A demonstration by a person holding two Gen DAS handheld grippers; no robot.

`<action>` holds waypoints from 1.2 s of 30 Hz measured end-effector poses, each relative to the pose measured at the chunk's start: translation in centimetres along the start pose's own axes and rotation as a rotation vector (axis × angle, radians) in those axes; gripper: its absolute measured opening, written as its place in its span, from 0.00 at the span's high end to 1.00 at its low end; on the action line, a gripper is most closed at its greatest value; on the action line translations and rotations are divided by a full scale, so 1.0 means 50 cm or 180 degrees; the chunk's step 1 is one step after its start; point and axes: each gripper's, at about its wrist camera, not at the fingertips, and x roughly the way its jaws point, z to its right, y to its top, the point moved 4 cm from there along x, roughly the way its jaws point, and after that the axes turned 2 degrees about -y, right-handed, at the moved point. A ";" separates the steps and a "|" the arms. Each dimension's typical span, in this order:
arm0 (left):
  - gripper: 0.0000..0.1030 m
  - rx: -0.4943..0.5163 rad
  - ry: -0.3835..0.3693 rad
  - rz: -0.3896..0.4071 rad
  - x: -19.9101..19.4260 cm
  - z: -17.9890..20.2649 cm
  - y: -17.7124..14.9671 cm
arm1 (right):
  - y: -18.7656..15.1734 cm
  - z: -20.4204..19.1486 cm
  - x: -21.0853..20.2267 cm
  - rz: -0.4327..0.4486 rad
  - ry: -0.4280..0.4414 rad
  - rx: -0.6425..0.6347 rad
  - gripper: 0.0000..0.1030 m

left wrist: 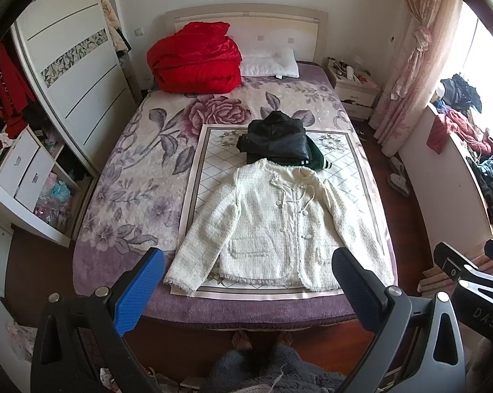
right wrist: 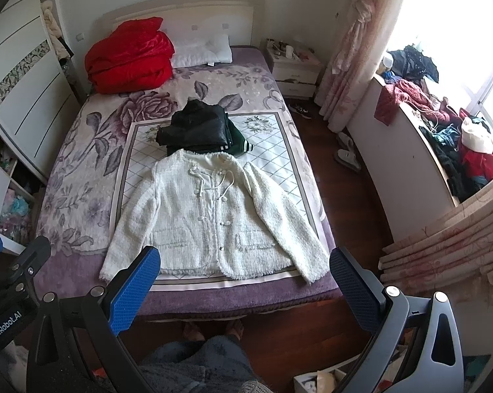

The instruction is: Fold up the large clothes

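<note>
Both tools hang above the foot of the bed (left wrist: 122, 170), neither touching cloth. The left hand-held gripper (left wrist: 246, 291) has its fingers spread wide with nothing between them; the right hand-held gripper (right wrist: 245, 290) is likewise wide apart and empty.

Ahead of both and below them, the white jacket (left wrist: 272, 226) lies face up and flat on a patterned mat (left wrist: 213, 150), sleeves angled out toward the near corners, hem toward the grippers. Beyond its collar, farther from the grippers, sits a stack of dark folded clothes (left wrist: 276, 137), touching or nearly touching the collar. A red quilt (left wrist: 194, 59) and a pillow (left wrist: 269, 62) lie far ahead by the headboard.

The fold looks not yet begun. Risks, as I judge them: the thick nubby fabric may slip from a shallow pinch, so a sleeve drops mid-fold and lands crooked. A pinch that goes too deep could catch the mat too and drag it. The loose cords (left wrist: 295, 193) at the front may snag a finger. Pushing the jacket forward could topple the dark stack.
</note>
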 end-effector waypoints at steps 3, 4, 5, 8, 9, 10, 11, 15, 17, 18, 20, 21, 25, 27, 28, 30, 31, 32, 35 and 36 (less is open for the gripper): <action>0.00 0.0026 -0.0005 -0.0023 0.022 -0.004 0.002 | -0.001 -0.010 0.019 0.0018 -0.0048 0.0041 0.00; 0.00 0.0027 -0.0013 -0.0052 0.033 -0.005 0.003 | 0.000 -0.013 0.026 0.0009 -0.0045 0.0060 0.00; 0.00 0.0034 -0.0016 -0.0076 0.045 -0.004 0.005 | 0.003 -0.014 0.035 0.0000 -0.0047 0.0087 0.00; 0.00 0.0082 0.0037 -0.0051 0.086 -0.002 0.016 | 0.009 -0.008 0.073 -0.0006 -0.0017 0.0201 0.00; 0.00 0.0097 0.0088 -0.0014 0.105 0.000 0.023 | 0.014 0.001 0.097 -0.0018 0.0040 0.0277 0.00; 0.00 0.0115 0.0142 0.0022 0.123 0.002 0.026 | 0.019 0.014 0.128 -0.0037 0.0084 0.0372 0.00; 0.00 0.0139 0.0221 0.0070 0.150 0.004 0.033 | 0.020 0.024 0.154 -0.0054 0.0112 0.0447 0.00; 0.00 0.0251 0.0565 0.0156 0.273 0.021 0.057 | 0.011 0.110 0.344 -0.0334 0.0095 0.0978 0.00; 0.00 0.0263 0.0683 0.0098 0.339 0.027 0.065 | -0.005 0.164 0.454 -0.0562 0.0150 0.1304 0.01; 0.00 0.0249 0.0732 0.0023 0.390 0.035 0.067 | -0.022 0.195 0.517 -0.0682 0.0182 0.1472 0.04; 0.00 0.0203 0.0803 -0.0111 0.464 0.046 0.066 | -0.064 0.254 0.648 -0.0925 0.0222 0.1817 0.18; 0.00 0.0182 0.0832 -0.0207 0.507 0.057 0.063 | -0.088 0.280 0.707 -0.1051 0.0240 0.1984 0.20; 0.00 0.0117 0.0804 -0.0525 0.690 0.116 0.023 | -0.215 0.389 0.932 -0.1408 0.0376 0.2747 0.19; 0.00 0.0216 0.0872 -0.0653 0.785 0.153 -0.013 | -0.298 0.440 1.031 -0.1525 0.0377 0.3124 0.19; 0.00 0.0258 0.0893 -0.0734 0.830 0.164 -0.033 | -0.347 0.468 1.084 -0.1548 0.0336 0.3296 0.19; 0.00 0.0271 0.0947 -0.0888 0.897 0.180 -0.065 | -0.419 0.498 1.153 -0.1681 0.0155 0.3430 0.19; 0.00 0.0256 0.0944 -0.0982 0.940 0.188 -0.087 | -0.443 0.505 1.185 -0.1705 0.0120 0.3489 0.19; 0.00 0.0250 0.0928 -0.1047 0.973 0.196 -0.102 | -0.475 0.516 1.220 -0.1713 0.0093 0.3551 0.19; 0.00 0.0354 0.0927 -0.1199 1.057 0.222 -0.150 | -0.559 0.530 1.318 -0.1833 0.0046 0.3778 0.19; 0.00 0.0403 0.0910 -0.1240 1.077 0.235 -0.161 | -0.587 0.529 1.341 -0.1914 0.0079 0.3935 0.19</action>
